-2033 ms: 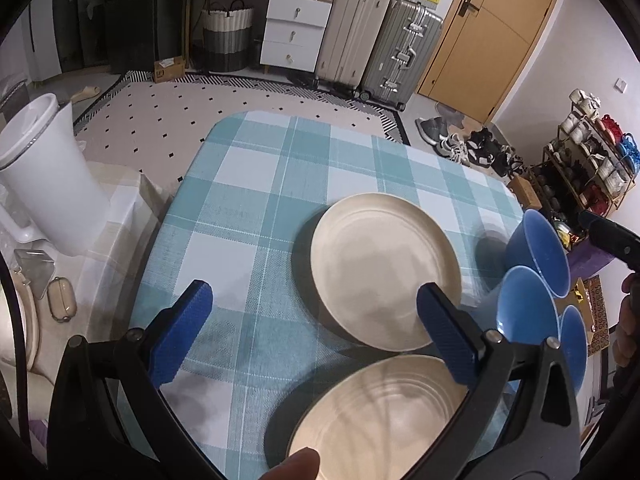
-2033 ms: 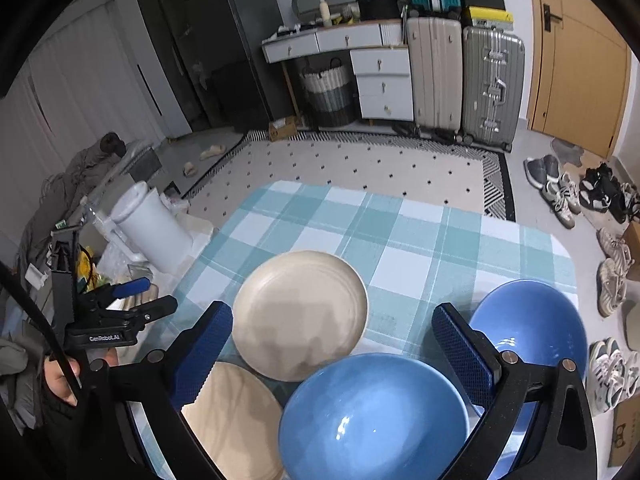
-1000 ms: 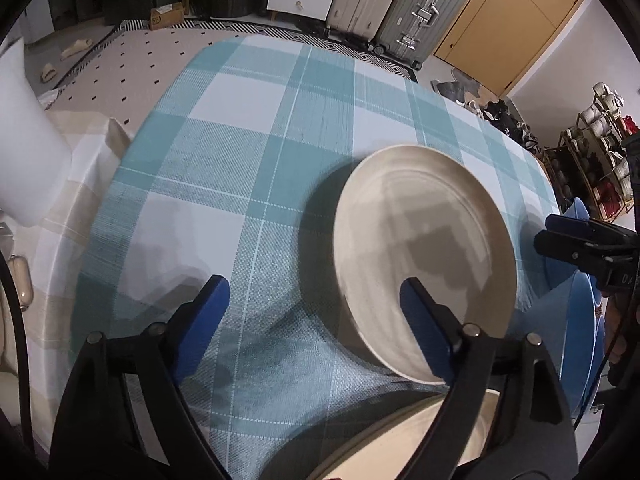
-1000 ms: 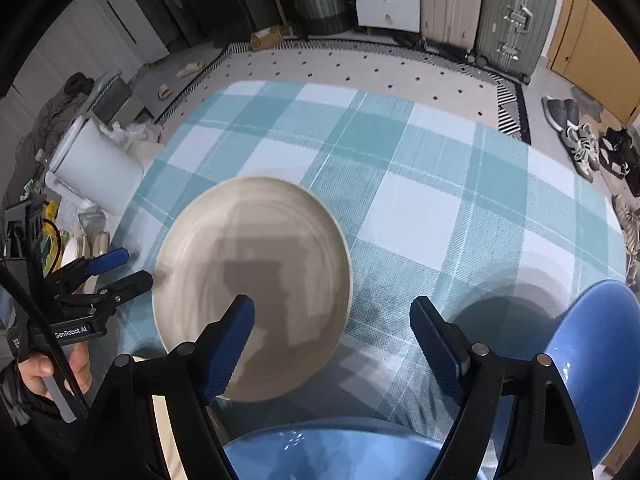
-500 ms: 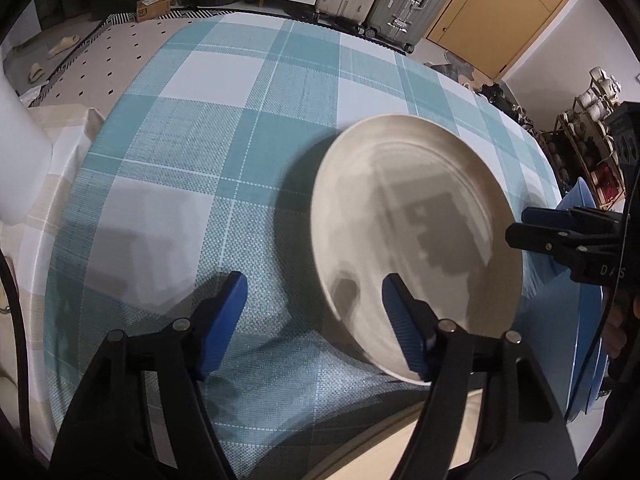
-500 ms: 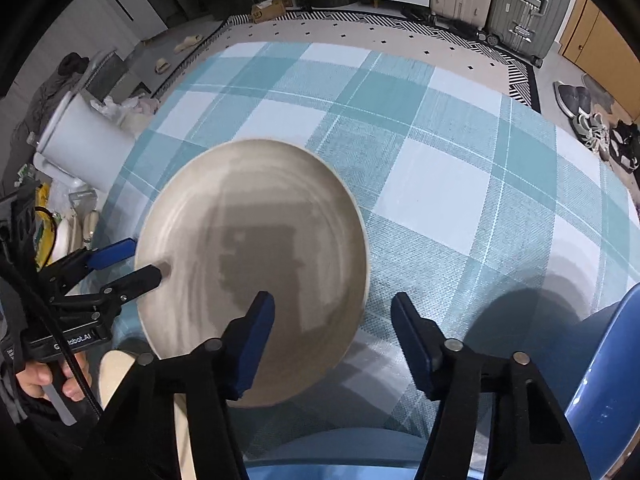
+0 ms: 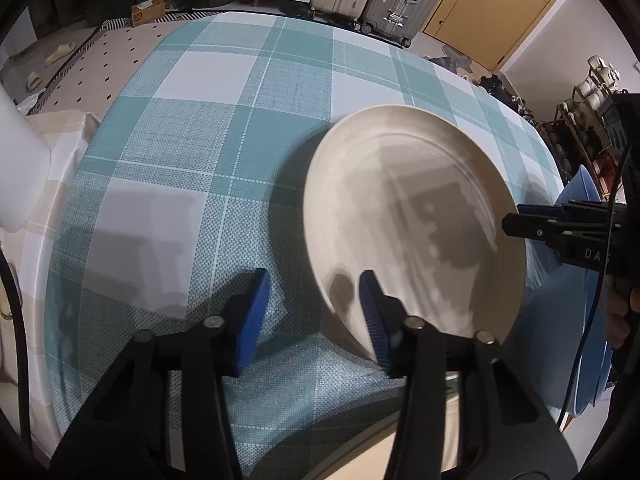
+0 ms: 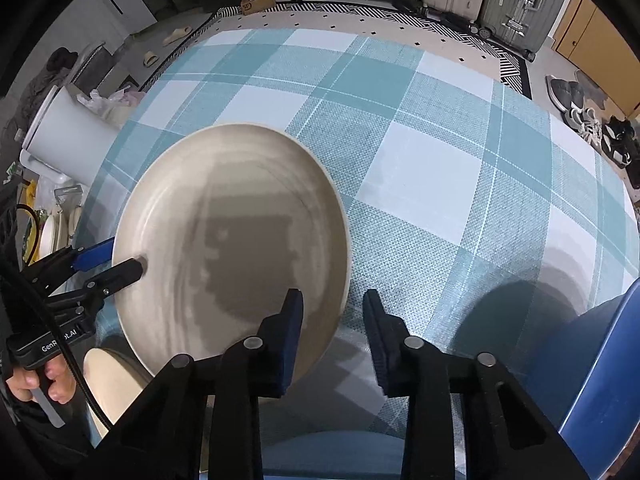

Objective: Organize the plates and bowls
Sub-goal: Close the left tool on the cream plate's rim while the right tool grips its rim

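The cream plate (image 7: 412, 220) sits on the checked surface (image 7: 240, 128). The left gripper (image 7: 316, 312) and right gripper (image 8: 332, 328) have just been closing, fingers half shut, each straddling an opposite plate edge, not yet pinching it.

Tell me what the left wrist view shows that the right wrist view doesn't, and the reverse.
Left wrist only: the right gripper from the side, jaws straddling the round cream plate's right-hand rim; a shelf of cups.
Right wrist only: the left gripper straddling the opposite rim, and the hand holding it.
Both: that plate on the teal checked tablecloth, a glossy blue bowl, a second cream plate; both grippers' jaws have just been closing, rim between them.
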Motion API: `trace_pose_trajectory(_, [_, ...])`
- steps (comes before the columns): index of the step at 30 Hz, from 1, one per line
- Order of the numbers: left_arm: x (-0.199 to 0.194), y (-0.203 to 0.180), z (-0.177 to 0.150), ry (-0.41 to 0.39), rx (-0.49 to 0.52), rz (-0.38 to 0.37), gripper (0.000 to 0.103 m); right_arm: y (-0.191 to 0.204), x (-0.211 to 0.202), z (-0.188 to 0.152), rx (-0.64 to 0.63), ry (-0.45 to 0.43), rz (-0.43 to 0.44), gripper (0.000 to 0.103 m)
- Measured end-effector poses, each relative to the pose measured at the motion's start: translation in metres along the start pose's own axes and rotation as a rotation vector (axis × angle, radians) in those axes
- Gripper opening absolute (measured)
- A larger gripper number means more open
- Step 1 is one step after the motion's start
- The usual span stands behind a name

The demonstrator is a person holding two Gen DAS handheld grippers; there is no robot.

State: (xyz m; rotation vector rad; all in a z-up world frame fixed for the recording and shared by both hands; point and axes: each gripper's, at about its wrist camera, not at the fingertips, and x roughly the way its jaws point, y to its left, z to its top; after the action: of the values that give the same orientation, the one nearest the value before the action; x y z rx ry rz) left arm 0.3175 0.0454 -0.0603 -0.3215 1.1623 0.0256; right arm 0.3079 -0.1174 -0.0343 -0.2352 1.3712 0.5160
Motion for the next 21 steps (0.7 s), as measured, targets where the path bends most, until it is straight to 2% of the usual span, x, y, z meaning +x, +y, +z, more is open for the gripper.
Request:
trace_pose_trajectory(3, [0.001, -0.004, -0.001, -0.003, 0.016, -0.001, 0.029, 0.004, 0.001, 0.000, -0.018, 0.003, -0.011, 0.018])
trace_pose_trajectory(6, [0.002, -0.009, -0.003, -0.001, 0.026, -0.019, 0.020, 0.007, 0.001, 0.000, -0.033, 0.002, -0.026, 0.015])
trace_pose_trajectory(9, [0.001, -0.014, -0.004, -0.016, 0.044, 0.019, 0.019, 0.010, 0.000, -0.001, -0.044, -0.003, -0.042, 0.015])
trace_pose_trajectory(13, [-0.002, -0.015, -0.004, -0.023, 0.046, 0.007, 0.019, 0.007, -0.004, -0.002, -0.036, -0.018, -0.045, 0.015])
trace_pose_trajectory(21, [-0.017, -0.020, -0.006, -0.074, 0.068, 0.036, 0.019, 0.007, -0.009, -0.006, -0.033, -0.040, -0.039, 0.015])
